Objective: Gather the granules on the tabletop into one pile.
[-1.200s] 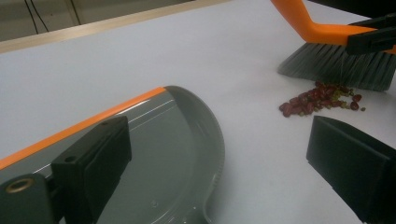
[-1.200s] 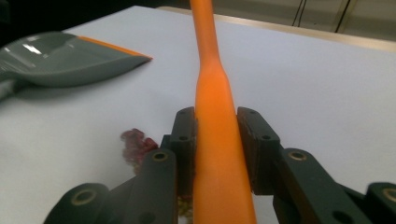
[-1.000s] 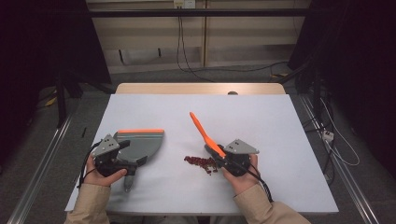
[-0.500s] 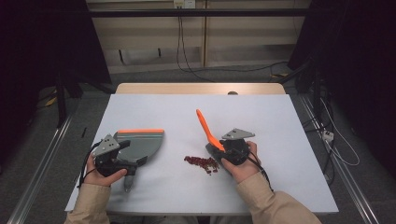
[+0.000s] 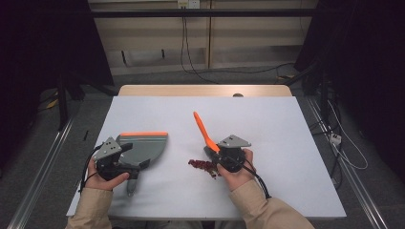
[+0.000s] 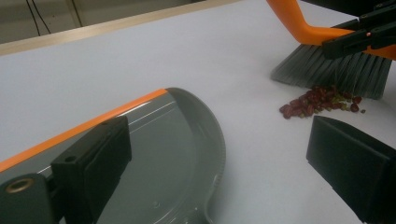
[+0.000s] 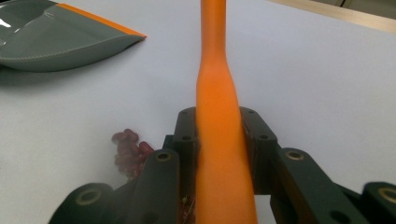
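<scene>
Brush (image 5: pixel 204 133), orange handle: clamped in the right gripper (image 5: pixel 224 157), whose jaws have just closed tight on it; bristles down at the right of a red bean pile (image 5: pixel 203 165) on the white table (image 5: pixel 286 138). Dustpan (image 5: pixel 143 145), grey with an orange lip: left of the beans, well apart. Left gripper (image 5: pixel 125 162): over the dustpan's handle, jaws apart.

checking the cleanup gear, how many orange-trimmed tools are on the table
2. The dustpan with its orange edge lies at the left, by the left gripper. The brush with an orange handle is clamped in the right gripper, just behind the pile of red beans.
</scene>
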The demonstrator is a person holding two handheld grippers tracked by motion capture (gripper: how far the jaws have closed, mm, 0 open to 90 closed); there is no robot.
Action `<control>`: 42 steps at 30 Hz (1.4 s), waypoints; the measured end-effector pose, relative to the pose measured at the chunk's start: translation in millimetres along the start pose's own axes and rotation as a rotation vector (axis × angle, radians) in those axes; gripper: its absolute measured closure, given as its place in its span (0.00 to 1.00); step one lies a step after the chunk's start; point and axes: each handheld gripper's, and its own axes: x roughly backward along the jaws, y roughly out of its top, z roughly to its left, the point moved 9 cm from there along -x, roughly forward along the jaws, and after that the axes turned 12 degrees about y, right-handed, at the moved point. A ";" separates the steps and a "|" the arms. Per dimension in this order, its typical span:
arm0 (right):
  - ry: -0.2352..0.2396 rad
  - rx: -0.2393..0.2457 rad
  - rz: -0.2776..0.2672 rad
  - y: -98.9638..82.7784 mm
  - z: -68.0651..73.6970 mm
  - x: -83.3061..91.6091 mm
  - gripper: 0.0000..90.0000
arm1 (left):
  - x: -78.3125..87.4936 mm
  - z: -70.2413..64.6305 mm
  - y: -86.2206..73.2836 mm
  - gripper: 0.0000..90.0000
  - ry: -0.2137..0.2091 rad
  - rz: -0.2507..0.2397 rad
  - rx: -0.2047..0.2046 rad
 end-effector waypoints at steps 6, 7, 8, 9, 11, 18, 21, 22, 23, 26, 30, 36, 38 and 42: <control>-0.033 0.048 -0.039 7.8 -1.6 4.1 0.79 | 0.9 2.1 0.0 0.07 0.003 -0.003 -0.004; -0.031 0.044 -0.057 11.3 -1.2 6.9 0.79 | 0.9 2.0 0.1 0.07 0.003 -0.004 0.001; -0.030 0.042 -0.071 15.0 -0.1 9.5 0.79 | 0.9 2.1 0.2 0.07 0.003 -0.004 0.003; -0.025 0.045 -0.077 18.4 2.0 11.5 0.79 | 1.0 2.4 0.4 0.07 0.004 -0.005 0.001; -0.005 0.032 -0.104 25.4 8.1 14.0 0.79 | 1.6 2.3 0.8 0.07 0.005 -0.006 0.002; 0.103 -0.065 -0.170 38.4 39.7 -3.0 0.79 | 3.9 3.4 1.9 0.07 0.008 -0.012 0.007; 0.133 -0.091 -0.178 41.7 52.1 -16.6 0.79 | 4.7 5.4 1.6 0.07 0.012 -0.013 0.006; 0.141 -0.103 -0.180 42.5 54.8 -21.3 0.79 | 4.9 6.0 1.4 0.07 0.014 -0.014 0.005; 0.156 -0.126 -0.180 42.8 57.6 -26.0 0.79 | 4.9 6.5 1.1 0.07 0.014 -0.013 0.003; 0.191 -0.176 -0.180 40.7 65.2 -38.8 0.79 | 4.3 6.4 0.2 0.07 0.013 -0.009 0.009; 0.204 -0.207 -0.131 30.4 69.4 -54.1 0.79 | 3.4 6.3 -0.4 0.07 0.014 -0.010 0.012; 0.144 -0.196 -0.085 19.5 48.2 -49.8 0.79 | 3.8 7.0 -1.1 0.07 0.018 -0.006 0.010; 0.140 -0.215 -0.083 16.0 40.8 -44.5 0.79 | 3.5 6.7 -1.5 0.07 0.020 -0.003 0.007; 0.118 -0.224 -0.086 10.8 30.9 -33.6 0.79 | 3.1 5.8 -1.1 0.07 0.018 -0.004 0.004</control>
